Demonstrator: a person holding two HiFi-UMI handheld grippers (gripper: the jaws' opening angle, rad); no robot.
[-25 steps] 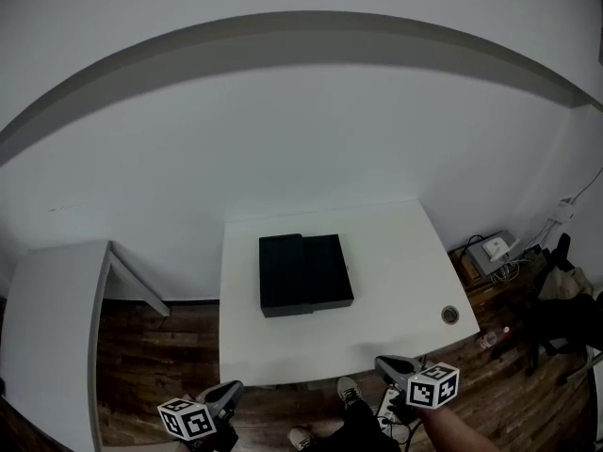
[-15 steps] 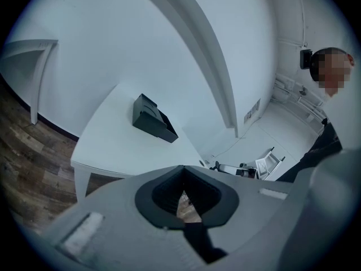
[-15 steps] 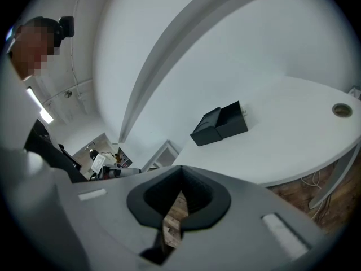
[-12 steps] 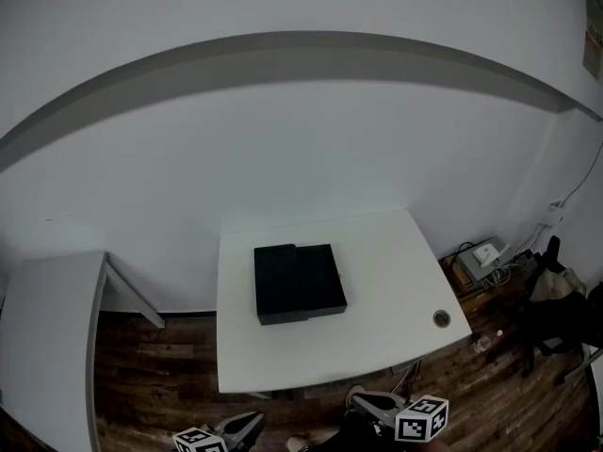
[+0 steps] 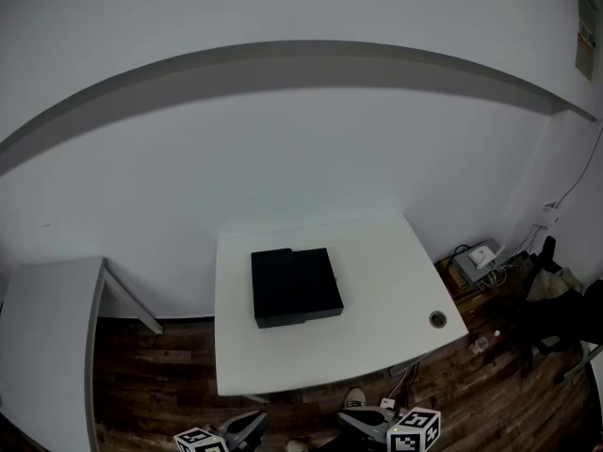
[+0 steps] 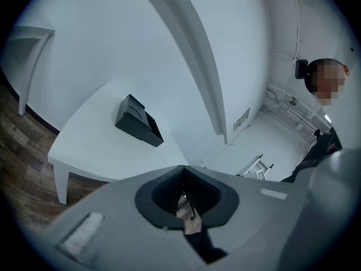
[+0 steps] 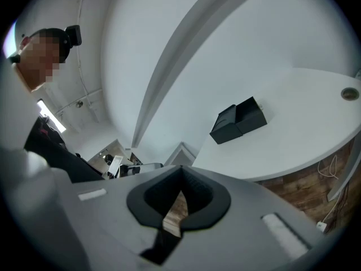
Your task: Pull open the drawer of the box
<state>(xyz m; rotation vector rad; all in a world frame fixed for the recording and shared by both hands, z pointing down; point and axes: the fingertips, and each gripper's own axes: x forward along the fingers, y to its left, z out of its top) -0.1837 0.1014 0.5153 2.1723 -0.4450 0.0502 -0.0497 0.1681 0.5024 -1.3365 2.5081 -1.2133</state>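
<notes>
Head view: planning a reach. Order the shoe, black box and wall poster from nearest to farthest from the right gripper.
From the right gripper:
1. Shoe, just beside it on the floor.
2. Black box, on the table ahead.
3. Wall poster, far upper right.

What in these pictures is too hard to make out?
The box: too small in the head view and in both gripper views to show a drawer handle or how far the drawer is out.
The left gripper and right gripper: cut off by the head view's bottom edge.
Clutter on the floor right of the table: too small to name.
Poster on the wall: cut by the head view's right edge.
</notes>
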